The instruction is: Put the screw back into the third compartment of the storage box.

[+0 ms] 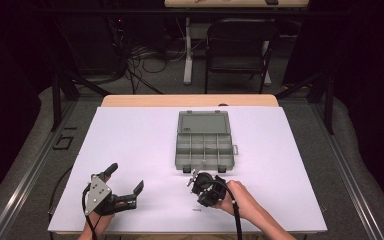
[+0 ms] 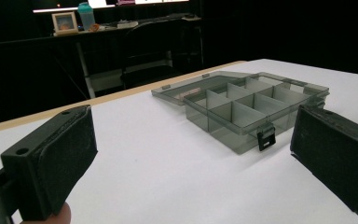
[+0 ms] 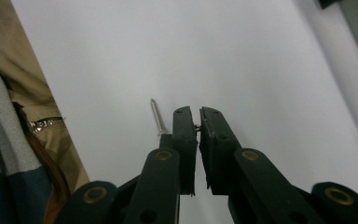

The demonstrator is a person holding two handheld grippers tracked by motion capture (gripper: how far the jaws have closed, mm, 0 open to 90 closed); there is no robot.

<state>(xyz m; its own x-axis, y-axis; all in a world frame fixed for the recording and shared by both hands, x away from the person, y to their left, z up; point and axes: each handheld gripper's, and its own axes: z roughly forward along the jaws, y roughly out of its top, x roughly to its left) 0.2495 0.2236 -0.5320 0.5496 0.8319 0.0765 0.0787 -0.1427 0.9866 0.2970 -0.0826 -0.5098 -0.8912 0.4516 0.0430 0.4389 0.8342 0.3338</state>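
Right hand-held gripper (image 3: 196, 116) closed, gripping tiny item; screw (image 3: 156, 116) alongside, tip pointing away.

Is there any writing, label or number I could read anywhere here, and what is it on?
None can be read.
Picture frame on the far shelf: holds an image, too blurred for any words.
Clear plastic box: no label visible.
Screw: no marking visible.

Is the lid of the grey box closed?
No, in the high view the box lies open, its lid folded back flat and its compartments exposed.
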